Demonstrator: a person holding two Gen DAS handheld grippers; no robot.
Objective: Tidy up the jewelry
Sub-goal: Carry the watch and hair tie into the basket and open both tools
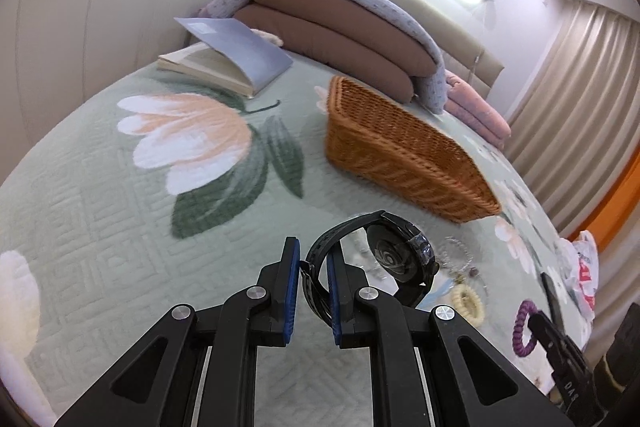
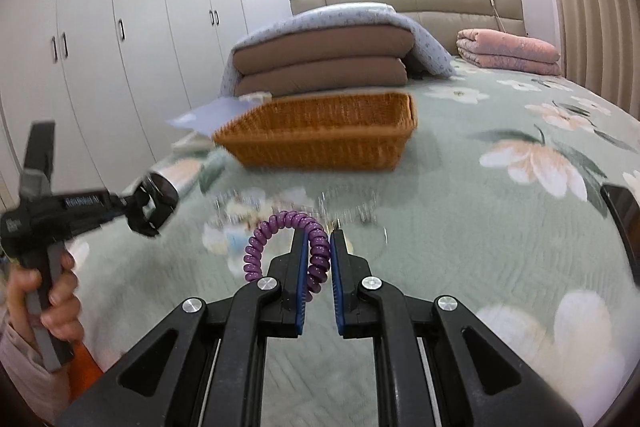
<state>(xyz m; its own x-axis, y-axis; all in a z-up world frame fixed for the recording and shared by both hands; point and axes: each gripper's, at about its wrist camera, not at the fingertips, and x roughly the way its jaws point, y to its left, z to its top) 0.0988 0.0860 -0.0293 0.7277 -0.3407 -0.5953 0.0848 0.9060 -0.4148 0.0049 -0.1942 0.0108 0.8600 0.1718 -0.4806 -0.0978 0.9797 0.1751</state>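
My left gripper (image 1: 313,251) is shut on the strap of a black wristwatch (image 1: 394,259) and holds it above the bed. It also shows at the left of the right wrist view (image 2: 150,205), watch in its jaws. My right gripper (image 2: 320,235) is shut on a purple spiral hair tie (image 2: 280,239), which also shows in the left wrist view (image 1: 522,327). A brown wicker basket (image 1: 400,151) (image 2: 320,135) stands on the bed ahead of both grippers. A cream spiral hair tie (image 1: 468,301) and a clear bead bracelet (image 1: 456,251) lie on the bedspread under the watch.
The green floral bedspread (image 1: 120,207) covers the bed. An open book (image 1: 224,63) lies at the far left. Folded brown and blue quilts (image 2: 320,59) and a pink quilt (image 2: 508,51) lie by the headboard. A dark phone (image 2: 624,215) lies at the right edge.
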